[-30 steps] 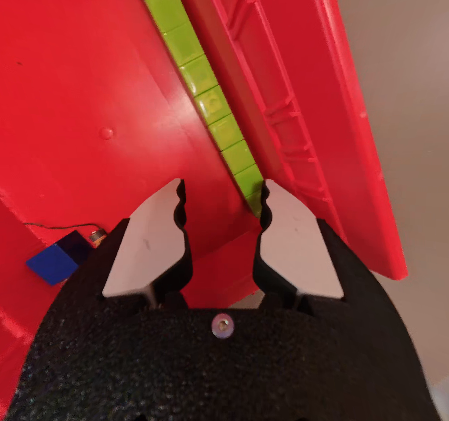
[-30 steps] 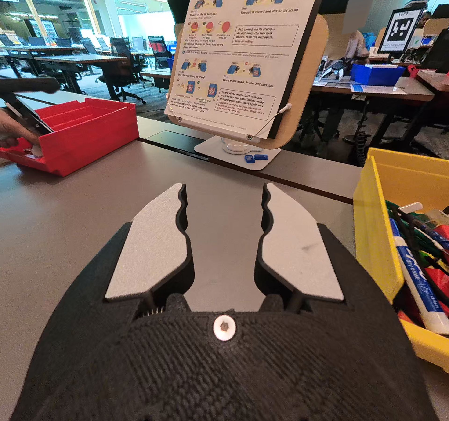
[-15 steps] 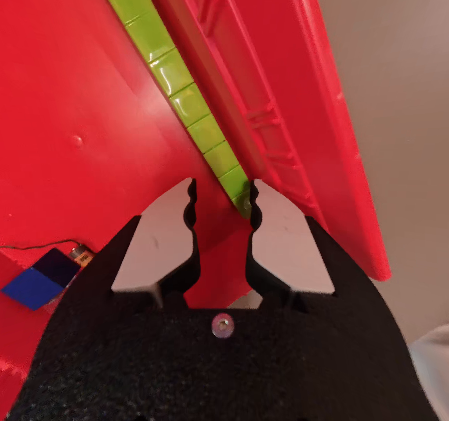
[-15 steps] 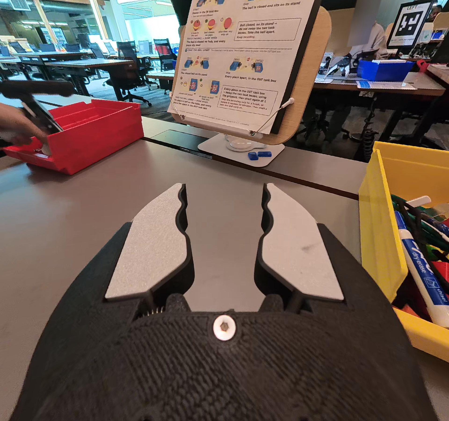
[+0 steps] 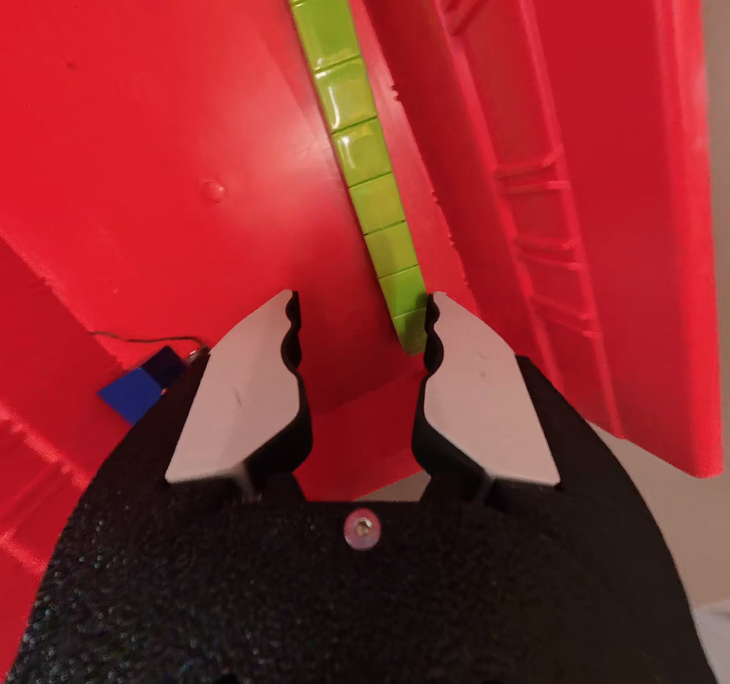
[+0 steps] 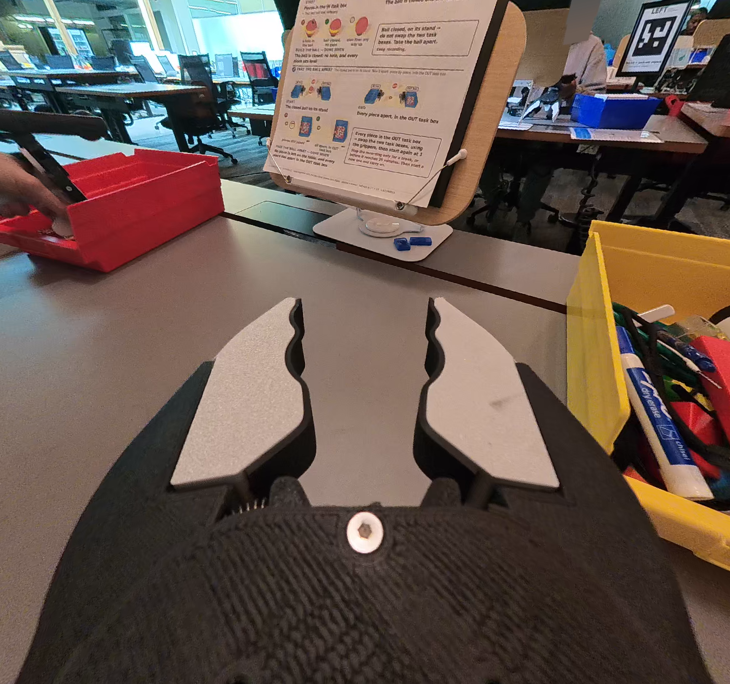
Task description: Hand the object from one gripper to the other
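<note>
Left gripper (image 5: 361,323): fingers spread wide, nothing between them, poised over the red bin (image 5: 166,120). Green segmented strip (image 5: 357,152): lies on the bin floor along the right inner wall, its near end just beside the right fingertip (image 5: 434,309); contact cannot be told. Small blue block (image 5: 134,392): left of the fingers, with a thin dark wire beside it. Right gripper (image 6: 365,329): fingers wide apart, empty, above the bare grey table (image 6: 158,329). Yellow bin (image 6: 592,349): just right of it, holding a white dry-erase marker with a blue printed label (image 6: 659,424) among red and green items. Farther off: printed instruction sheet on a wooden stand (image 6: 379,84); black-and-white marker sign (image 6: 657,39) behind.
</note>
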A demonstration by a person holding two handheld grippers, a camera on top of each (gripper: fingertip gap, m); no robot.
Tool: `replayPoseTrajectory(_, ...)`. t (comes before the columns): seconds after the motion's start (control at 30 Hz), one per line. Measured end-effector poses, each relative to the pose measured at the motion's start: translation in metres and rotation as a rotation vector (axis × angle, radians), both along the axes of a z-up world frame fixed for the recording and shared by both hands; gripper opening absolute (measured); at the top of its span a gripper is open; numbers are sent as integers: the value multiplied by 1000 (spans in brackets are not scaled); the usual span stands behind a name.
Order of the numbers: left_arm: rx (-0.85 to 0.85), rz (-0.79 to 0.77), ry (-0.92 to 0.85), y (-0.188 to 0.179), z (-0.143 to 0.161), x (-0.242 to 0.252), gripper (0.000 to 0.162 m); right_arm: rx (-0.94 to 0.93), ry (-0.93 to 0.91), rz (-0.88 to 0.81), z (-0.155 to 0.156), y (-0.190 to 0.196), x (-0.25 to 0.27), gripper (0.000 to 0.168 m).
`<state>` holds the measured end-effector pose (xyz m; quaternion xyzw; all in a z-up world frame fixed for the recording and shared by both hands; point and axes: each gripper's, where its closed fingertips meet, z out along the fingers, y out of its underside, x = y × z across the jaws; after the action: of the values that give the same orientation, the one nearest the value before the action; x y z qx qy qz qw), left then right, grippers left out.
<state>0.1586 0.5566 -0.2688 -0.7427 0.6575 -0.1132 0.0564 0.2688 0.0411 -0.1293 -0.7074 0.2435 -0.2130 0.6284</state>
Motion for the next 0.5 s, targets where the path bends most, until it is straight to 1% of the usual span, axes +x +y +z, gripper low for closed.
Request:
replayPoseTrajectory(0.07, 71, 10, 1, 10, 4, -2, 54, 0, -6, -5, 1, -3, 0, 59)
replayPoseTrajectory(0.1, 67, 14, -21, 10, 6, 1, 54, 5, -5, -5, 1, -4, 0, 59)
replayPoseTrajectory(0.17, -36, 0, -44, -6, 5, 6, 52, 13, 3, -5, 0, -4, 1, 59)
replayPoseTrajectory(0.23, -61, -19, -5, -12, -4, 3, 53, 23, 10, -1, -1, -4, 1, 59)
replayPoseTrajectory(0.27, -51, -15, -6, -11, -6, 4, 50, 28, 11, 2, -1, -3, 0, 59)
replayPoseTrajectory(0.33, -22, -29, -3, -8, -11, 4, 29, 25, 7, 10, -1, 0, -1, 59)
replayPoseTrajectory(0.43, 16, -51, -33, -1, -14, 3, 25, 0, -7, 16, -2, 1, -4, 59)
replayPoseTrajectory(0.5, 124, -76, -65, 15, -7, 0, 24, -2, -4, 28, -4, 3, -6, 59)
